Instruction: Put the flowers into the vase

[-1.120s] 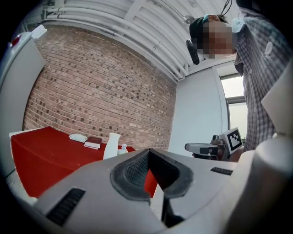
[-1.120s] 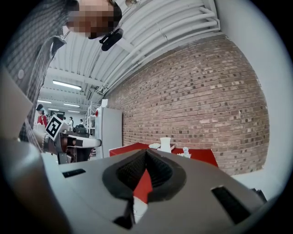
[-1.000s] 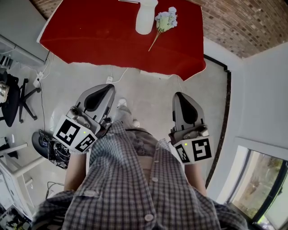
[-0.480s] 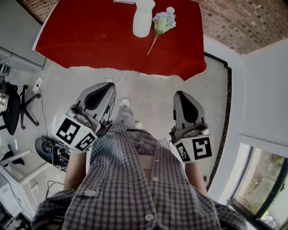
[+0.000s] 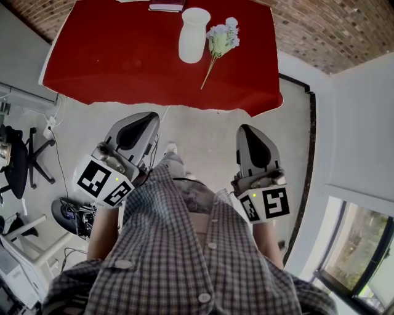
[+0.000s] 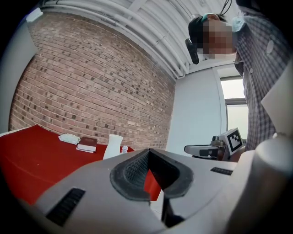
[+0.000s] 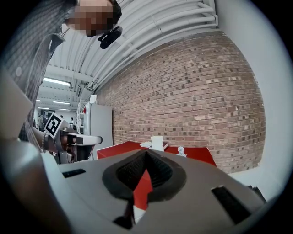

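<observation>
A white vase (image 5: pixel 193 35) stands upright near the far edge of the red table (image 5: pixel 111 55). A sprig of pale flowers (image 5: pixel 220 40) lies flat just right of it, stem toward me. Both grippers hang over the grey floor, well short of the table. The left gripper (image 5: pixel 148 118) and the right gripper (image 5: pixel 247 130) are shut with nothing in them. The left gripper view shows the vase (image 6: pixel 113 146) and flowers (image 6: pixel 124 149) far ahead beyond its shut jaws. The right gripper view shows the vase (image 7: pixel 157 142) and flowers (image 7: pixel 181 151) just as distant.
A dark book (image 5: pixel 166 7) lies behind the vase, with a white crumpled thing (image 6: pixel 69 138) beside it. An office chair (image 5: pixel 18 147) and a tangle of cables (image 5: pixel 74 212) sit at the left. A brick wall backs the table; a window (image 5: pixel 357 252) is at lower right.
The table, vase and flowers have slid lower and nearer in the head view as the person walks toward them. Both grippers keep their place before the body, still shut.
</observation>
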`<state>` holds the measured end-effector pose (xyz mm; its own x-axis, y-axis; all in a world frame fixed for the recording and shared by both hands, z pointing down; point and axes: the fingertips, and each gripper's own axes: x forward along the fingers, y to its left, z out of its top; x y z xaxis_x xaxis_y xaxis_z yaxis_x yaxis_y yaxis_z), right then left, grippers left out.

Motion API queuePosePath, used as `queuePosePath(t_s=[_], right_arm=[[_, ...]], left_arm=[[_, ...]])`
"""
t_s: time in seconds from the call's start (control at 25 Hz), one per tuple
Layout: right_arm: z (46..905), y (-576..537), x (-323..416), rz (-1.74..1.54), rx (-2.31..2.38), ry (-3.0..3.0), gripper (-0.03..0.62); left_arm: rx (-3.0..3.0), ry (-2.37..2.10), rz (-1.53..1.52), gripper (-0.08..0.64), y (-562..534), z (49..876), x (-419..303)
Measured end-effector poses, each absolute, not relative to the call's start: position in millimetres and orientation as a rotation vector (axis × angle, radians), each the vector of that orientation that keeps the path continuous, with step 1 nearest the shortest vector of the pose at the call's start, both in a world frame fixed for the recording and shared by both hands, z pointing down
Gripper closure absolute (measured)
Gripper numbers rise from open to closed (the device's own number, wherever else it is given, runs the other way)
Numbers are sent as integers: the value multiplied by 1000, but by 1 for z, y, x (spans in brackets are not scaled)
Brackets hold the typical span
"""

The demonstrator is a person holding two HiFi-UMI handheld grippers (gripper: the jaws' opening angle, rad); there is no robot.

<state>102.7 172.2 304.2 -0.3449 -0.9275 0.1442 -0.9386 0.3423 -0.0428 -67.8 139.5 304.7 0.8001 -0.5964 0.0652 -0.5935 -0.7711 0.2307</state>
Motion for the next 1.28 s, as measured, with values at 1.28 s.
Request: queuePosePath(t_s=[1.28], right_arm=[[298,52,72,129,1897,-2352,586]], left_arm=[[2818,-775,-69,553,-1,299,-100]])
